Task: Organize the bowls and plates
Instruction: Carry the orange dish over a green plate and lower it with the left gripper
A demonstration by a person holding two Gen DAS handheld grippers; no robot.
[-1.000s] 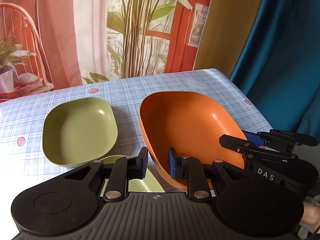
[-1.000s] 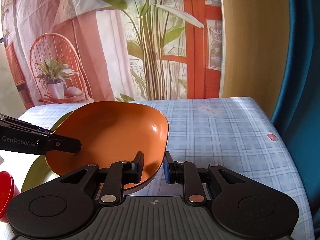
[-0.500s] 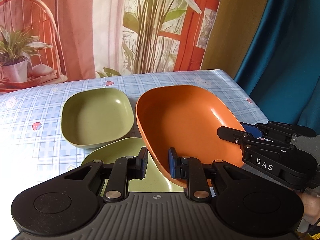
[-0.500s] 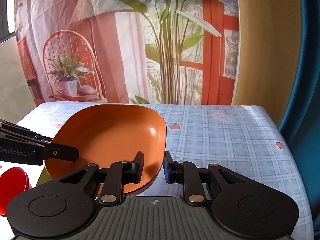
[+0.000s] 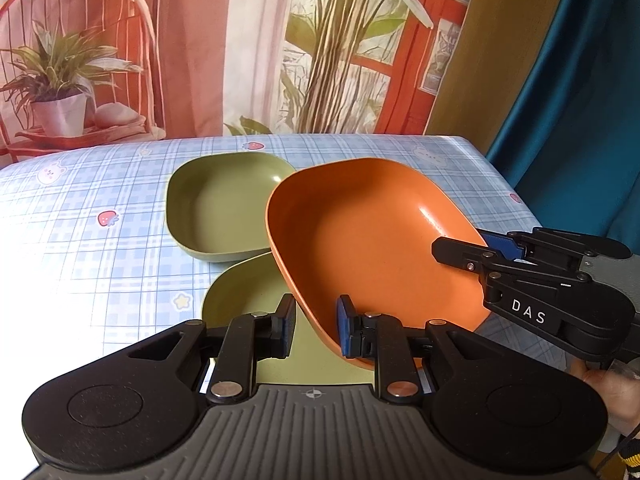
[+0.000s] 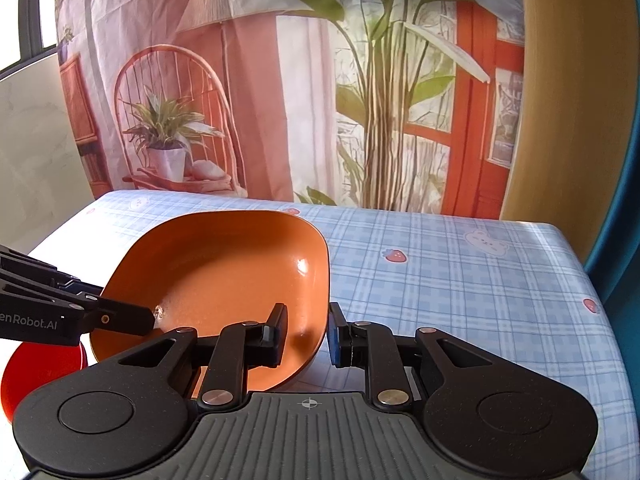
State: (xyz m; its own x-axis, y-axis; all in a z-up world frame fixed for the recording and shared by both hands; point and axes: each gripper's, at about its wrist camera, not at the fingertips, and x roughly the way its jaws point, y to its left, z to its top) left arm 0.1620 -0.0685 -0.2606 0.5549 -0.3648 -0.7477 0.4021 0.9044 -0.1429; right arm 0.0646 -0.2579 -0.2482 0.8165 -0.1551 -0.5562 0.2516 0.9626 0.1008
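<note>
An orange bowl [image 5: 372, 240] is held tilted above the table by both grippers. My left gripper [image 5: 316, 328] is shut on its near rim, one finger inside and one outside. My right gripper [image 6: 306, 334] is shut on the opposite rim of the orange bowl [image 6: 224, 276]; it also shows in the left wrist view [image 5: 492, 250]. A green bowl [image 5: 224, 212] stands on the table behind. A green plate [image 5: 248, 300] lies below the orange bowl, partly hidden by it.
The table has a blue checked cloth [image 6: 460, 280]. A red dish [image 6: 36, 368] lies at the left edge in the right wrist view. A printed backdrop [image 5: 240, 40] hangs behind the table; a blue curtain [image 5: 580, 100] is at the right.
Both grippers have lifted the orange bowl and pulled back, with both views tilting upward. The green bowl and plate appear farther away and more of the green plate shows.
</note>
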